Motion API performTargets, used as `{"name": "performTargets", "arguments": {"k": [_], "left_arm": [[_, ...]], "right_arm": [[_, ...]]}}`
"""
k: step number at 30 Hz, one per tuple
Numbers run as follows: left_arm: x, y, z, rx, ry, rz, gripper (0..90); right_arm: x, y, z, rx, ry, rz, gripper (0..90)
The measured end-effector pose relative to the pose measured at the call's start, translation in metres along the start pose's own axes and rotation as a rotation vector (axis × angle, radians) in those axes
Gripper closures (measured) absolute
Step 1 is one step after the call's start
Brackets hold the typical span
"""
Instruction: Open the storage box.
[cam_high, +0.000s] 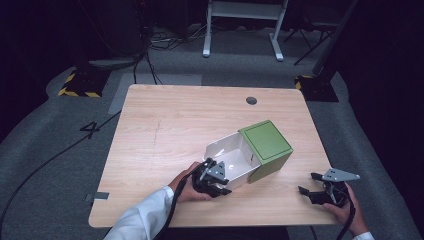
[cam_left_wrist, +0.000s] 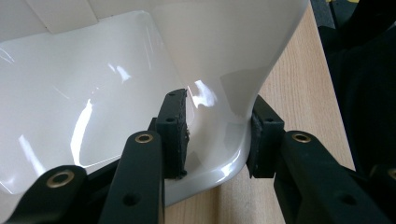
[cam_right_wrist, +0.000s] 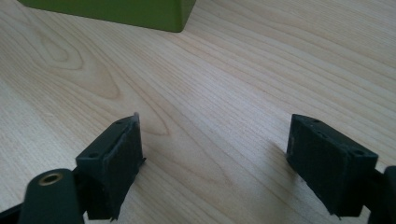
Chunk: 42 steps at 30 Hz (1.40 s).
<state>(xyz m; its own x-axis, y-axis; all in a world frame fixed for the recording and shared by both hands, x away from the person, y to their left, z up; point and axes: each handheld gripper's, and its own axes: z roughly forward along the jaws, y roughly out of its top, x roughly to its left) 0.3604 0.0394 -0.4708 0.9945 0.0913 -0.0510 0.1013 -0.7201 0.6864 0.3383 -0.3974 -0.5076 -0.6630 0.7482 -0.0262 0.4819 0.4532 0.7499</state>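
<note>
Near the front edge of the wooden table (cam_high: 165, 125), at about six o'clock from its middle, my left gripper (cam_high: 214, 180) holds a corner of the white tray (cam_high: 225, 155). Seen along the left gripper view, one jaw sits inside the glossy tray (cam_left_wrist: 93, 107) and the other outside, so the curved wall stands between the two pads (cam_left_wrist: 172, 126); both pads look to touch the wall, narrowed onto it. My left hand (cam_high: 187, 187) wraps the gripper's body, and a white sleeve (cam_high: 145, 217) runs off toward seven o'clock.

The tray pokes out of a green box (cam_high: 267, 147), which lies toward three o'clock from the table's middle. The tray's open end points toward my left hand; its far end is tucked under the green cover. The box lies at an angle to the table's edges, its flat green top facing up.

At about four o'clock, near the right front corner, my right gripper (cam_high: 320, 192) rests low over the bare wood, well apart from the box. Its jaws stand wide with nothing between them; in the right gripper view I see only wood grain between the pads (cam_right_wrist: 114, 161), and a corner of the green box (cam_right_wrist: 140, 14) farther off at eleven o'clock. My right hand (cam_high: 350, 210) grips it from behind.

A round dark hole (cam_high: 251, 100) sits near the table's far edge at one o'clock.
</note>
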Motion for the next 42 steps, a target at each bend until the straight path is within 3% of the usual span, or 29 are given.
{"name": "performTargets", "arguments": {"k": [12, 15, 21, 22, 26, 32, 42], "left_arm": [[-0.002, -0.003, 0.000, 0.014, -0.005, -0.003, 65.0], [-0.003, -0.005, -0.001, 0.024, 0.001, -0.010, 57.9], [-0.007, -0.005, -0.012, -0.008, 0.063, -0.031, 34.9], [-0.008, -0.004, -0.018, -0.025, 0.095, -0.037, 28.4], [-0.013, -0.001, -0.030, -0.074, 0.143, -0.047, 19.3], [-0.025, 0.001, -0.056, -0.124, 0.209, -0.042, 17.6], [-0.032, -0.015, -0.084, -0.128, 0.324, -0.043, 17.1]], "right_arm": [[0.000, 0.000, 0.000, -0.001, -0.002, -0.003, 18.4], [0.000, 0.000, 0.000, 0.000, 0.000, 0.000, 18.4], [0.000, 0.000, 0.000, 0.000, 0.000, 0.001, 18.5], [0.000, 0.000, 0.000, 0.000, 0.000, 0.001, 18.5], [0.000, 0.000, 0.000, 0.000, 0.000, 0.001, 18.4], [0.000, 0.000, 0.000, 0.001, 0.001, 0.001, 18.4], [0.000, 0.000, 0.000, 0.000, 0.001, 0.001, 18.4]]}}
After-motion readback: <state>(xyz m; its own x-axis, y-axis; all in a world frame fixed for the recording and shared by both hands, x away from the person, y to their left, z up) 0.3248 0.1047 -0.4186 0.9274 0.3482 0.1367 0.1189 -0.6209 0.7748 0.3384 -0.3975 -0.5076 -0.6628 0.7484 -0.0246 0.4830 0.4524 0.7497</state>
